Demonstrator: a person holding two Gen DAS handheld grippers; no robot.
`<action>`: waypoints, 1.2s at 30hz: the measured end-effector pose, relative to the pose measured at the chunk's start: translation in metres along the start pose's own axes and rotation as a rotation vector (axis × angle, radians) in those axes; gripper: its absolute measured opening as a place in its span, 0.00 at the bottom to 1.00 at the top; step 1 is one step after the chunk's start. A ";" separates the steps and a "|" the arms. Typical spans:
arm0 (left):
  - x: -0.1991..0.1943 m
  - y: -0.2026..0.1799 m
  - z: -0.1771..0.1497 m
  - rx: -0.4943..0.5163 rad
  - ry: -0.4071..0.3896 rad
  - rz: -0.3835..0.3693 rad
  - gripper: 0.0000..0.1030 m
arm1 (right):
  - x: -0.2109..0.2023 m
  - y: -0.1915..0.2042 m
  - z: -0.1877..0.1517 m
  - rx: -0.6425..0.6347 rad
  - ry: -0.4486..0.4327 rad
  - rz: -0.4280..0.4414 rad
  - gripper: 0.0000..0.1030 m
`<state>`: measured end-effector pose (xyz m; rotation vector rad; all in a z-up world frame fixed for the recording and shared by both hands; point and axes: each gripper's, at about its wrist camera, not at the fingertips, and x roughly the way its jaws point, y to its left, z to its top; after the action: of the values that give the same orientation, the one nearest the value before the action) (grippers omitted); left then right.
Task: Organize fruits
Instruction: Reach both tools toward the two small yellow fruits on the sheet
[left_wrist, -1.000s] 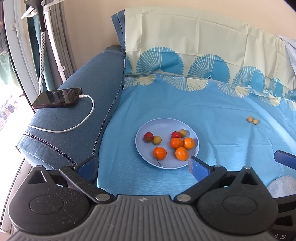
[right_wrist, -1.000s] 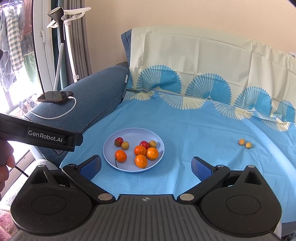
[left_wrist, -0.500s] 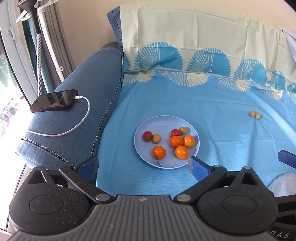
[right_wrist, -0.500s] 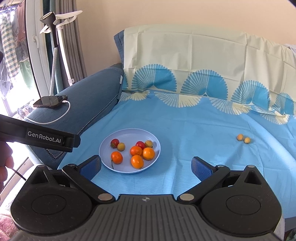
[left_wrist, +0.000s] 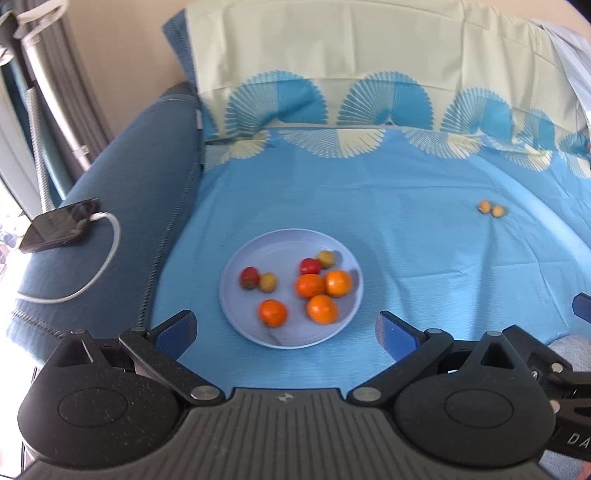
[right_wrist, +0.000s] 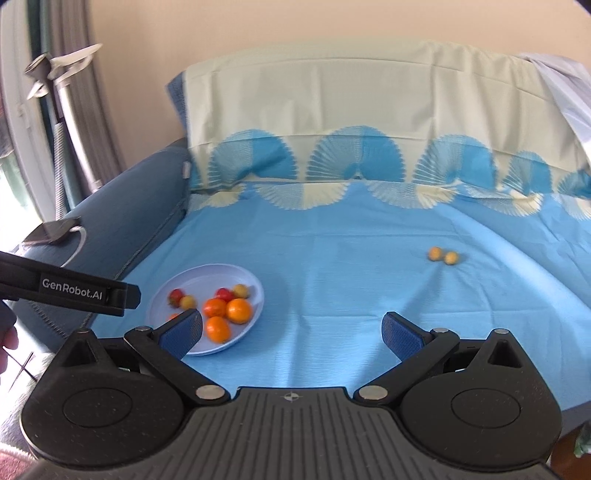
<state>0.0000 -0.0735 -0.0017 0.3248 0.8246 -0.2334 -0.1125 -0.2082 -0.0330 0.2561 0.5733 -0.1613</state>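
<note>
While both grippers hang above the near edge of the blue sheet (left_wrist: 388, 206), their jaws stand spread wide with nothing between them: the left gripper (left_wrist: 286, 328) frames the pale blue plate (left_wrist: 236, 295) at lower centre of its view, and the right gripper (right_wrist: 291, 330) has the same plate (right_wrist: 255, 295) by its left finger, low and left of centre. The plate carries four orange fruits (left_wrist: 319, 295), two red ones and two small yellowish ones, bunched toward its right half. Two small yellow fruits (right_wrist: 443, 255) lie touching each other on the bare sheet, well apart from the plate, in the right middle of the frame. Between plate and pair the sheet is open, with only shallow creases. At the left a dark blue armrest (left_wrist: 122, 221) borders the sheet, bearing a phone (left_wrist: 59, 225) with a white cable (left_wrist: 107, 254). The patterned backrest (right_wrist: 369, 129) closes the far side. In the right view, the left gripper's black body reaches in from the left edge, next to the plate's left rim.
</note>
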 end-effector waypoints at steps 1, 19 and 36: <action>0.003 -0.006 0.003 0.008 0.004 -0.005 1.00 | 0.001 -0.007 0.000 0.013 0.002 -0.010 0.99; 0.102 -0.122 0.080 0.136 0.060 -0.100 1.00 | 0.076 -0.140 0.011 0.183 -0.004 -0.273 0.99; 0.274 -0.255 0.164 0.260 0.076 -0.167 1.00 | 0.289 -0.264 0.026 0.070 0.077 -0.374 0.99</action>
<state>0.2086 -0.3913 -0.1520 0.5110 0.8987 -0.4894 0.0817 -0.4908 -0.2235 0.2211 0.6897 -0.5359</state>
